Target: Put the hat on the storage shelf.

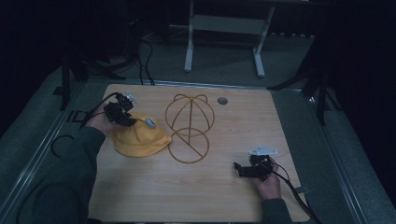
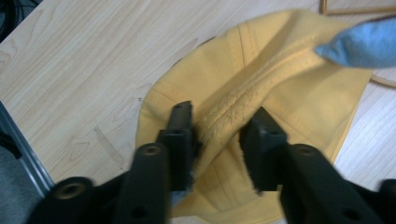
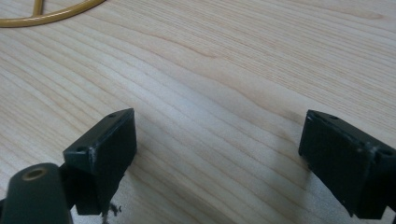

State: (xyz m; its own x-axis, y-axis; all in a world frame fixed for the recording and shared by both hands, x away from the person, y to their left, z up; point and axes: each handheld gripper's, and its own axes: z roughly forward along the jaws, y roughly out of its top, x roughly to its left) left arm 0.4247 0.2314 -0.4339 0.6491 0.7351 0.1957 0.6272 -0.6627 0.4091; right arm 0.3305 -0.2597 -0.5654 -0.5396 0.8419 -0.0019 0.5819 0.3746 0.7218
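Leftmost, the left hand-held gripper (image 1: pixel 126 116) is seen at the far left part of the table (image 1: pixel 196 191), held in a hand from which a dark green sleeve (image 1: pixel 70 177) runs down to the near edge. Its jaws are clenched on a raised fold of the yellow hat (image 1: pixel 140 140); in the left gripper view the stitched seam of the hat (image 2: pixel 261 88) is pinched between the two black pads, with the cloth bunched up between them. A small light blue tag (image 2: pixel 364 44) is seen on the hat beyond the jaws. The hat lies on the table just left of the wire hat stand (image 1: pixel 189 126), whose round base ring is touched or nearly touched by the hat's right edge. The stand, made of thin golden wire, is placed upright near the middle of the table, and a small grey disc (image 1: pixel 222 101) is set into the tabletop beyond it on the right. Further right, near the right near corner, the right hand-held gripper (image 1: pixel 240 169) is held low over the bare wood, well apart from the hat. Its jaws are spread wide and nothing is grasped between them.
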